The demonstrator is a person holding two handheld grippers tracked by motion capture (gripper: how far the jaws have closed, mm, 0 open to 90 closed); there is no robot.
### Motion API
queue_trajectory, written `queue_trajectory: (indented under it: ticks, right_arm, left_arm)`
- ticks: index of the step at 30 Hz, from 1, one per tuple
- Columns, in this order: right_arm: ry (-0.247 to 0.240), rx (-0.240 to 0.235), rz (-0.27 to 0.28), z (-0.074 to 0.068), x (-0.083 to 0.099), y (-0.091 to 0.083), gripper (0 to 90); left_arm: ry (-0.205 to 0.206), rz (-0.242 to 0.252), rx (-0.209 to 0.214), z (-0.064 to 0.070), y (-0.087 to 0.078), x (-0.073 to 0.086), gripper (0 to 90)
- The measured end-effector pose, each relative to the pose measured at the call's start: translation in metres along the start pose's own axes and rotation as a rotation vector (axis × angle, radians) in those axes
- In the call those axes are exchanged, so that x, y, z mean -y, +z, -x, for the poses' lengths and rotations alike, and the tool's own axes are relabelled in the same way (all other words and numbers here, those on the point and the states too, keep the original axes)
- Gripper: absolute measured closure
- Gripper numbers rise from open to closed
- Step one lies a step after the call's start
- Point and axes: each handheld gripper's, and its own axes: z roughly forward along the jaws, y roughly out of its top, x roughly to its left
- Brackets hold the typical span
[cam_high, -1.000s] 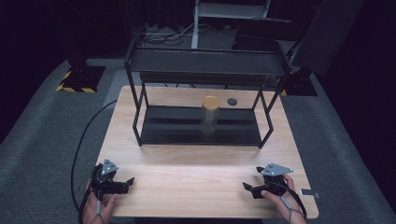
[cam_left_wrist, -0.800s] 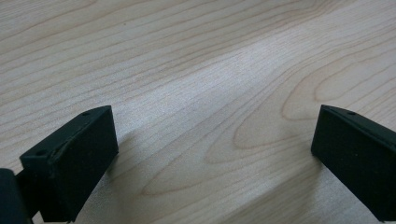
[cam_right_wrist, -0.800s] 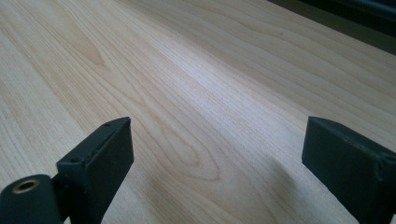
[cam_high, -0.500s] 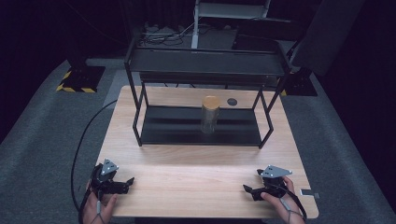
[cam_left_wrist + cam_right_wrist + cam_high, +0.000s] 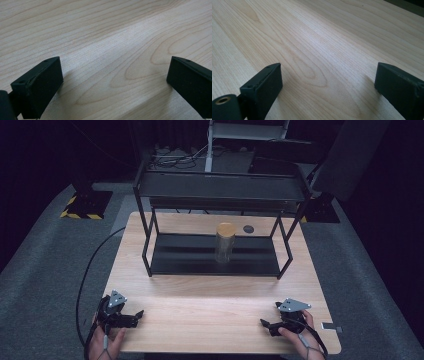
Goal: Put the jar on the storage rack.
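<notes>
Jar with a cork-coloured lid, upright on the lower shelf of the black rack; probably glass, so stiff, slick and breakable, best gripped mid-body. Left gripper and right gripper rest spread and empty at the near table edge

Honestly, you won't find anything to read here: no words, brand names, labels or numbers on anything you can see. The closest thing to a sign is the yellow-and-black hazard striping on the edge of the dark base on the floor, off to the far left of the table, and that's just stripes, no lettering. There's a small pale tag at the table's right edge, but it's too small for you to make out.
</notes>
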Motion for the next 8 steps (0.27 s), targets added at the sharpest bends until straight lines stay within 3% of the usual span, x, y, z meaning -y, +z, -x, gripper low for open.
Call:
queue_trajectory:
  ticks: [8]
  right_arm:
    - [-0.001, -0.002, -0.003, 0.0000, -0.0001, 0.0004, 6.0]
  left_arm:
    - [0.000, 0.000, -0.001, 0.0001, 0.0000, 0.0000, 0.4]
